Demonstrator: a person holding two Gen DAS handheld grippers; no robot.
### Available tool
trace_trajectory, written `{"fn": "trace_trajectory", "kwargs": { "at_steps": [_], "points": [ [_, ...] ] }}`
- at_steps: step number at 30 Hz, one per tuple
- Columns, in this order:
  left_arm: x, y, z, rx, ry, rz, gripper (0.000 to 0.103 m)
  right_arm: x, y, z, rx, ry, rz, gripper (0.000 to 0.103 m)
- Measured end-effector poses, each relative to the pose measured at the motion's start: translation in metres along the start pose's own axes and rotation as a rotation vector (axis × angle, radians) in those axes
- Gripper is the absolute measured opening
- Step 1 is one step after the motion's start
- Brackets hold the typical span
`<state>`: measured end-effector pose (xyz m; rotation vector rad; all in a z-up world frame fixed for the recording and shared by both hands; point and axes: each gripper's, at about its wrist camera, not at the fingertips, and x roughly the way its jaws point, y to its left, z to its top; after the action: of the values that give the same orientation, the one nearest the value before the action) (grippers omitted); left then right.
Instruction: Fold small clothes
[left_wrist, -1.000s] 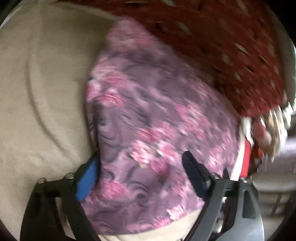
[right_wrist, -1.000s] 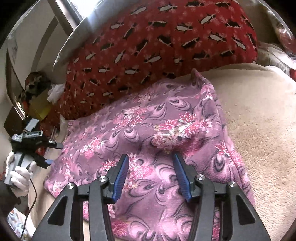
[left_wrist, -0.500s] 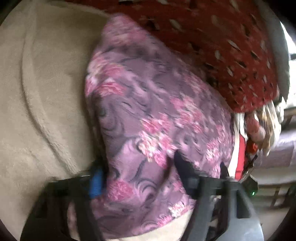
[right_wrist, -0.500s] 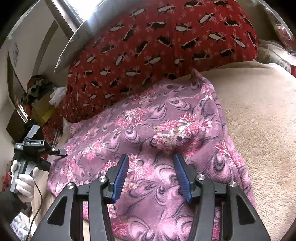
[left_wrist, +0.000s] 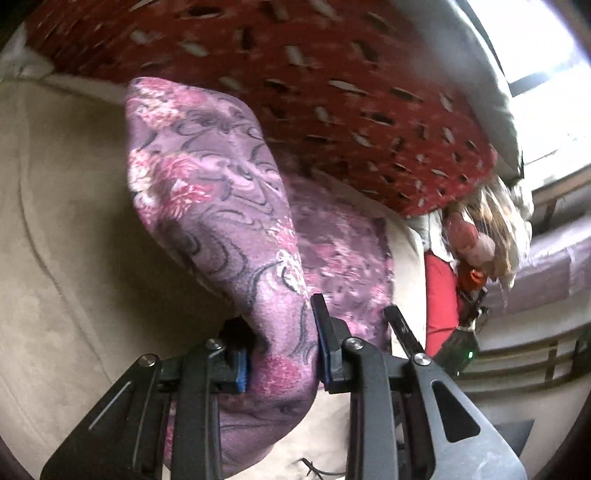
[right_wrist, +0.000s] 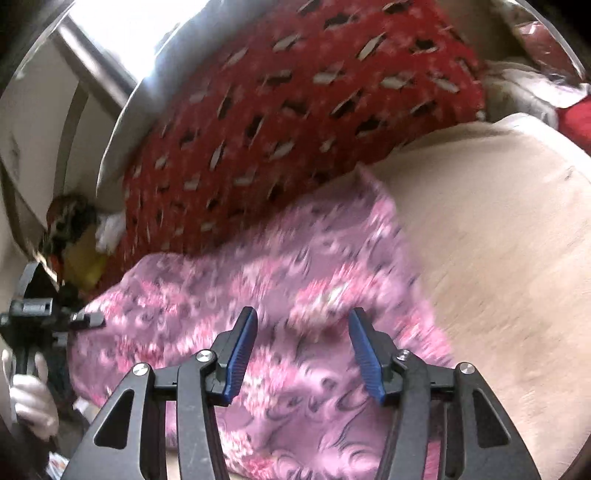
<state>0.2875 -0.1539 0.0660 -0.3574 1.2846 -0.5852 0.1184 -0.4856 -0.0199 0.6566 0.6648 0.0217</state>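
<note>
So the purple floral garment is lying on a beige fuzzy blanket, right up against a big red patterned pillow at the far side. The left tongs have a bunched-up fold of that cloth between the pads and they're closing on it, pinching it, with the fold standing up off the blanket in a kind of peak while the rest of the cloth trails off to the right underneath. From the right wrist camera, the garment spreads across the near-left part of the blanket, the pillow behind it. The right tongs are spread, hanging over the cloth with nothing gripped; can't tell if the tips are touching the fabric since it's pretty blurry. Far left in that view you can see a gloved hand holding the other tool.
</note>
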Motion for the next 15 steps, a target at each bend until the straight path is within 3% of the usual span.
{"fn": "trace_trajectory", "kwargs": {
  "at_steps": [3,7,15],
  "points": [
    [0.001,-0.018,-0.001,0.016,-0.004,0.001,0.025,0.001,0.001,0.011,-0.047,0.008,-0.057,0.054],
    [0.004,-0.035,-0.002,0.014,-0.004,0.007,0.025,0.029,-0.001,0.015,-0.151,0.131,-0.169,0.052],
    [0.02,-0.073,-0.002,0.029,0.018,0.011,0.025,0.02,-0.011,-0.004,-0.195,0.032,-0.12,0.055]
  ]
}}
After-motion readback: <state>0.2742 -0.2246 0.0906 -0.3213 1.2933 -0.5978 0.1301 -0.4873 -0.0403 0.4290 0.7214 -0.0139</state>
